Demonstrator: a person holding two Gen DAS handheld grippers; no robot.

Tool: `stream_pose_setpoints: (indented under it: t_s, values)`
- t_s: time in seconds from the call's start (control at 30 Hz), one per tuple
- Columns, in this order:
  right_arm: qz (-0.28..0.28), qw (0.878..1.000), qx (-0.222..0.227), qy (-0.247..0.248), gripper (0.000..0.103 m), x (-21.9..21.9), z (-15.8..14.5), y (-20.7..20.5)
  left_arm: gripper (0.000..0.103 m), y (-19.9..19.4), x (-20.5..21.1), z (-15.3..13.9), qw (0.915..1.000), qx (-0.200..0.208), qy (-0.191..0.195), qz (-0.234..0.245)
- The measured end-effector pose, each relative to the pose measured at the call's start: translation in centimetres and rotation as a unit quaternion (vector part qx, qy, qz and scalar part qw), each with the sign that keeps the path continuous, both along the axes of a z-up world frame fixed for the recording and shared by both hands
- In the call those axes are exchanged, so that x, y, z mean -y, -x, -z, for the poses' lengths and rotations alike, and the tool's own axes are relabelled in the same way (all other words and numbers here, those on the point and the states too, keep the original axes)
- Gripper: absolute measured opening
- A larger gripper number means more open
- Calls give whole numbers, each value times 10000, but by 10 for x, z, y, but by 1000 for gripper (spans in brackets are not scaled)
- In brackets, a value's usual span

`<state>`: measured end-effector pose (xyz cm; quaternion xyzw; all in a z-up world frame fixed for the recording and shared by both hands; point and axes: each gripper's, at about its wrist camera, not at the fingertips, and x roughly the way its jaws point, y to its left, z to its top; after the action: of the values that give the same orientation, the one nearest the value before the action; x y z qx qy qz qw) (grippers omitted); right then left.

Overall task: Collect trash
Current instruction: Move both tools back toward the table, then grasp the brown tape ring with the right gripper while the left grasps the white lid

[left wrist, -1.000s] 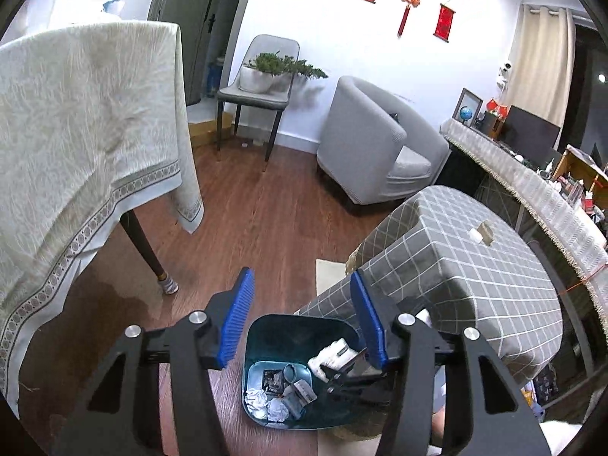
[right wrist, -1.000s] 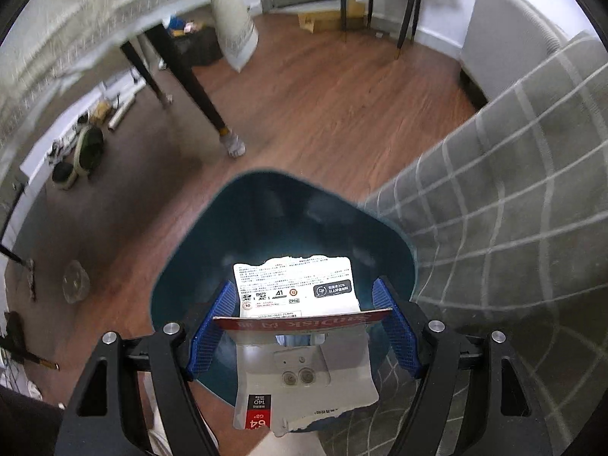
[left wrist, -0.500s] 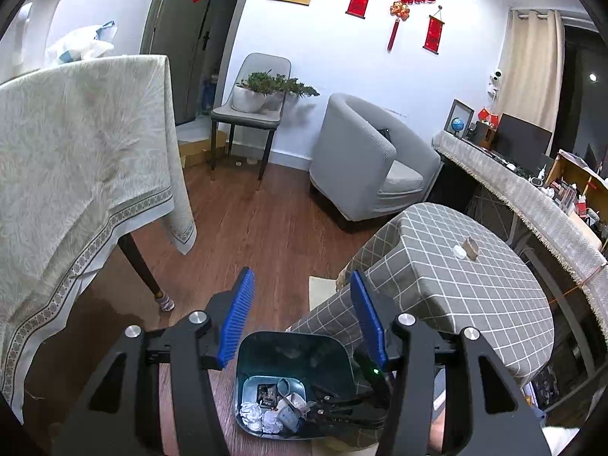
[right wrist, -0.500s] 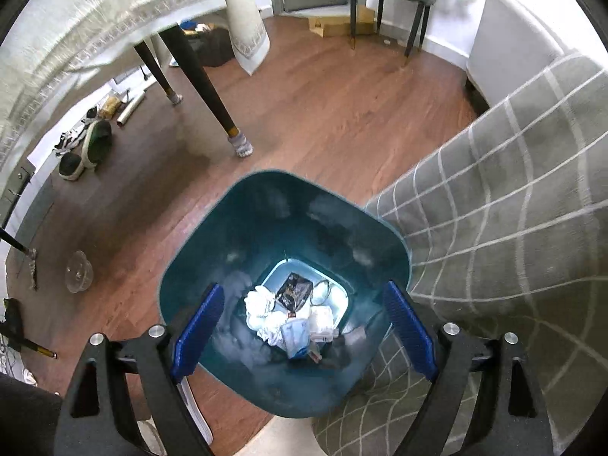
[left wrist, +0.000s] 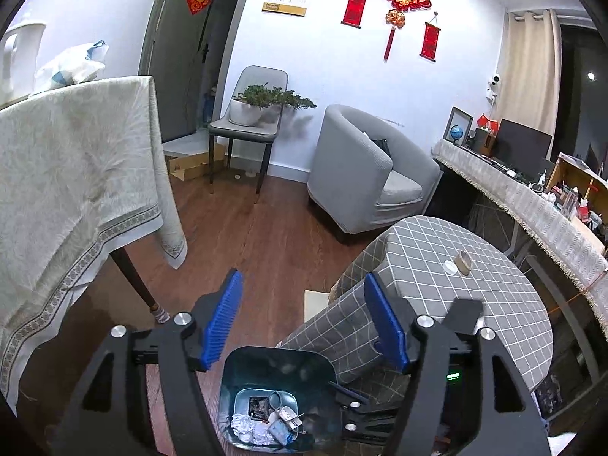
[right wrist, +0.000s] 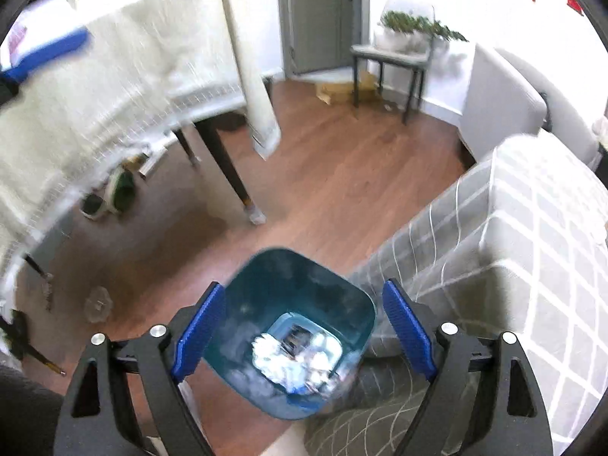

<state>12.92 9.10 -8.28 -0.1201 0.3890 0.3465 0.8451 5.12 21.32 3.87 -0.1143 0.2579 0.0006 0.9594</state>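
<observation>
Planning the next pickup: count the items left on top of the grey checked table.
2. A small white round lid and a brown tape-like ring lie side by side near the middle of the grey checked table. Its near edge is hidden behind a gripper, so more may be there.

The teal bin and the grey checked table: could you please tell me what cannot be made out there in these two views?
- Trash in the teal bin, right wrist view: motion blur leaves only pale shapes.
- Bin's near rim, left wrist view: cut off by the bottom edge.
- Two small items on the checked table, left wrist view: too small to identify.
- Right claw, left wrist view: partly hidden behind the left claw's finger.
</observation>
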Motion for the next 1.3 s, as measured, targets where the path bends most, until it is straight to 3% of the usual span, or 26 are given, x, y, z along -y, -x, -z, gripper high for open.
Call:
stream_pose_setpoints:
  t_s: [0.17, 0.4, 0.87, 1.3]
  values:
    - [-33, 9983, 481, -313, 86, 17, -33, 9, 74, -4, 15, -4, 9998, 103, -172, -7]
    - [641, 9930, 789, -610, 87, 70, -67, -2, 77, -17, 39, -3, 9998, 77, -116, 104]
    - [1605, 9825, 809, -489, 88, 165, -65, -41, 86, -58, 108, 12, 9971, -50, -346, 677]
    - [2186, 9717, 821, -360, 89, 217, -62, -91, 89, -114, 140, 31, 9953, -269, -150, 923]
